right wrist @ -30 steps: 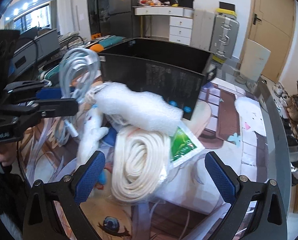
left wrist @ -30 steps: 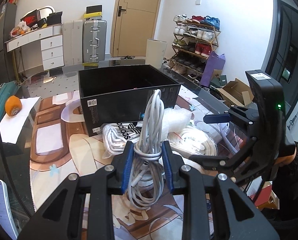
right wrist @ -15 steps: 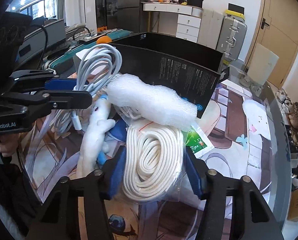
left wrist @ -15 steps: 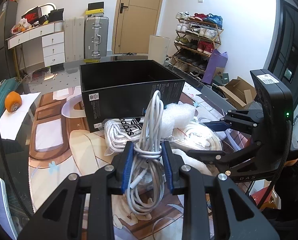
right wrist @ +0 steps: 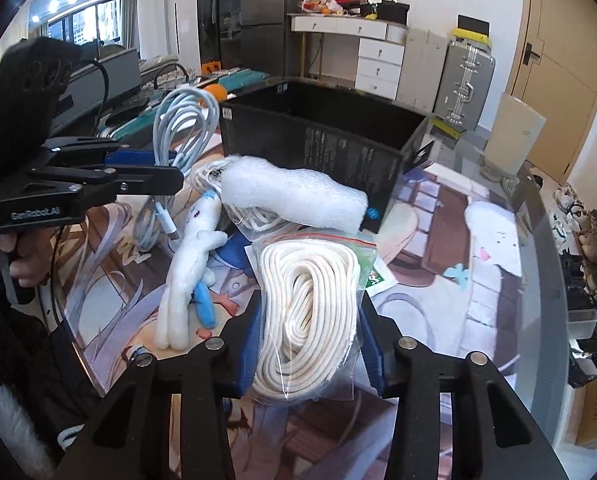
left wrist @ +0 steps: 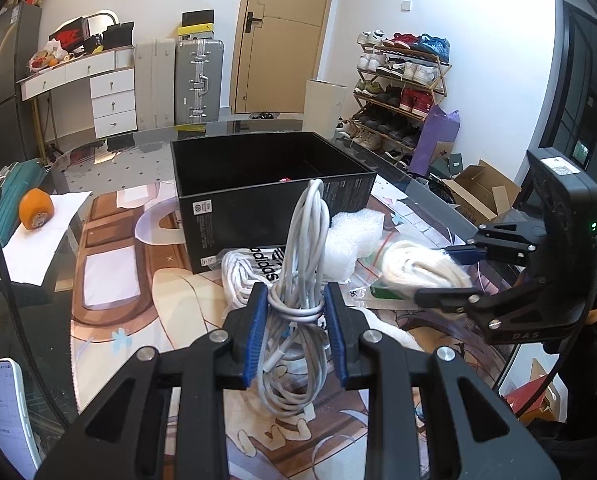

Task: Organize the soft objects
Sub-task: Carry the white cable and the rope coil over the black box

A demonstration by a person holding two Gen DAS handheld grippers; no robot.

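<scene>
Left hand-held gripper clamped on looped grey cable; right hand-held gripper squeezing bagged, coiled white rope, near black box.

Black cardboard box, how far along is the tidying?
The black cardboard box looks nearly empty. In hand: left tongs grip the grey coiled cable; right tongs grip the bagged white rope coil. Left: white bubble-wrap roll, white plush toy.

Both tools are matte black plastic with blue ribbed pads and silver screws. The right gripper carries a green light and "DAS" lettering; the left gripper reads "GenRobot.AI", trailing a black cable above a dark sleeve.
</scene>
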